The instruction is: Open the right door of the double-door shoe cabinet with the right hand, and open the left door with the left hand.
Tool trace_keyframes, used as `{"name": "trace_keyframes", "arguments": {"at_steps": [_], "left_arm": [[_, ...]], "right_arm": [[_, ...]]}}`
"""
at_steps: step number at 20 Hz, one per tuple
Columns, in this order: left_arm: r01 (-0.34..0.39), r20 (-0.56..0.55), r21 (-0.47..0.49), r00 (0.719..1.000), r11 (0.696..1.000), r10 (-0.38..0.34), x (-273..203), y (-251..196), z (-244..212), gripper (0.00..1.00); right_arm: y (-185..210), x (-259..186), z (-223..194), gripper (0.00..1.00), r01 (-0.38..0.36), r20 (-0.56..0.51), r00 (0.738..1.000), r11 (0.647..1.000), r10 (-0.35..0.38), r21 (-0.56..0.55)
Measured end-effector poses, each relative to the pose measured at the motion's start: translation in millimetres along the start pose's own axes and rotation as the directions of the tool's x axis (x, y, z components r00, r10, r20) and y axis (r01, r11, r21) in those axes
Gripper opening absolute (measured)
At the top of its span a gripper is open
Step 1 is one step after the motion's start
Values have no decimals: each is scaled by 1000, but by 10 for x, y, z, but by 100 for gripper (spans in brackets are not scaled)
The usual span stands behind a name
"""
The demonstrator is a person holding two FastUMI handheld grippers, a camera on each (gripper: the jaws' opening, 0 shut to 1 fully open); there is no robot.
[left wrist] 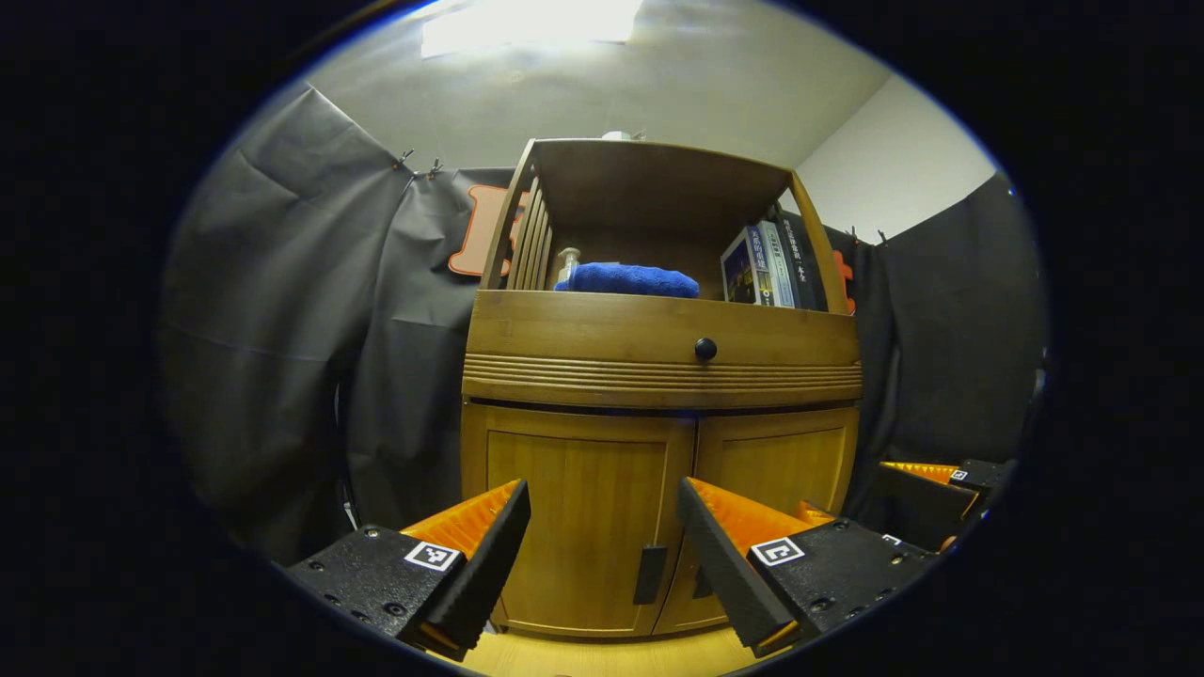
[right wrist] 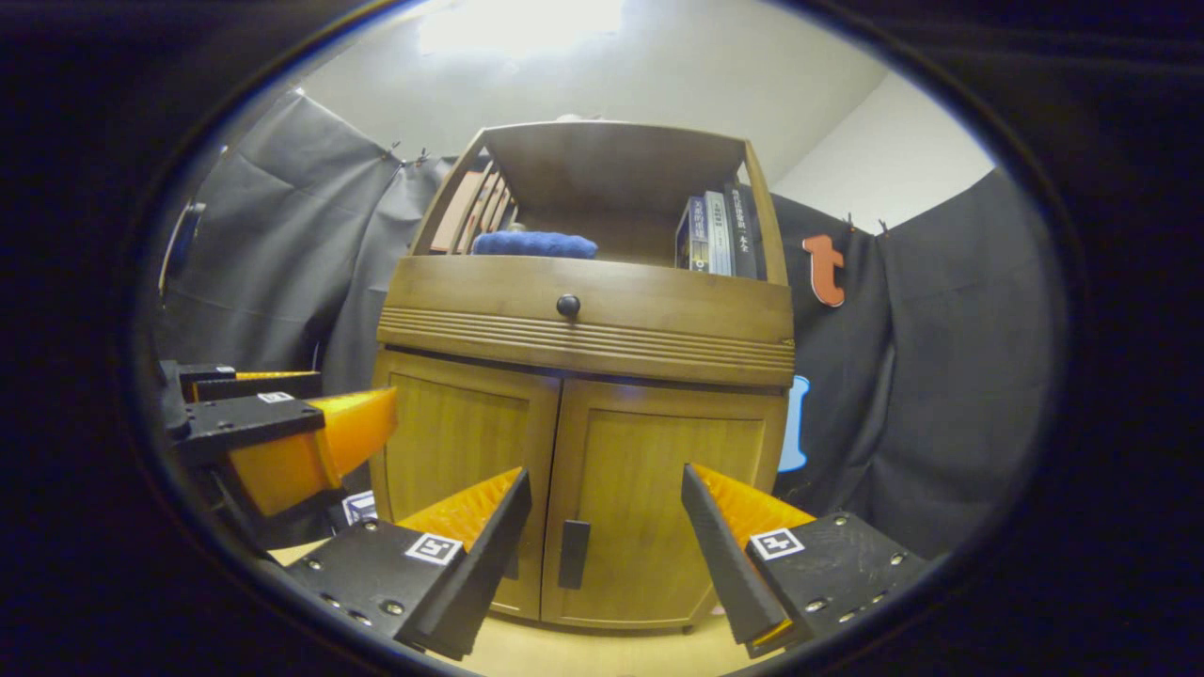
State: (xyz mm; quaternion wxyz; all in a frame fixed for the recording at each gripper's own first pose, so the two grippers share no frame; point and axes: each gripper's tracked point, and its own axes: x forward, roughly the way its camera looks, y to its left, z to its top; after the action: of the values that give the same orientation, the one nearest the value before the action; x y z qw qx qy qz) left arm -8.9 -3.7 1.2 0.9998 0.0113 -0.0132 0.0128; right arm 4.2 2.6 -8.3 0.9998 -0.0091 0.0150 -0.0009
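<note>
right tool (right wrist: 602,550) is lining up on the right door's dark upright handle (right wrist: 573,553)
both tools are gaping wide, gripping nothing; the left tool (left wrist: 602,555) is facing the wooden cabinet's left door (left wrist: 574,512).

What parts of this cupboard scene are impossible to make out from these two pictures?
- Inside the shoe cabinet: both views, hidden behind the shut left door and right door.
- Right door's handle: left gripper view, partly behind a finger.
- Bottle: left gripper view, partly behind the blue towel.
</note>
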Motion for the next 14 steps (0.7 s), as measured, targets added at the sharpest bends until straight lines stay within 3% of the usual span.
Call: {"name": "trace_keyframes", "arguments": {"at_steps": [4,9,14], "left_arm": [[-34,-26,25,999,999,35,-39,77,-62,96],[-135,-65,97,988,986,142,-297,581,-170,98],[-267,-84,151,956,952,282,-497,1119,-204,97]], "right_arm": [[-8,208,-231,93,-5,-54,999,1000,5,-9],[139,591,-666,98,-41,-143,989,999,41,7],[291,1005,-1099,84,-51,-229,972,998,43,-27]]}}
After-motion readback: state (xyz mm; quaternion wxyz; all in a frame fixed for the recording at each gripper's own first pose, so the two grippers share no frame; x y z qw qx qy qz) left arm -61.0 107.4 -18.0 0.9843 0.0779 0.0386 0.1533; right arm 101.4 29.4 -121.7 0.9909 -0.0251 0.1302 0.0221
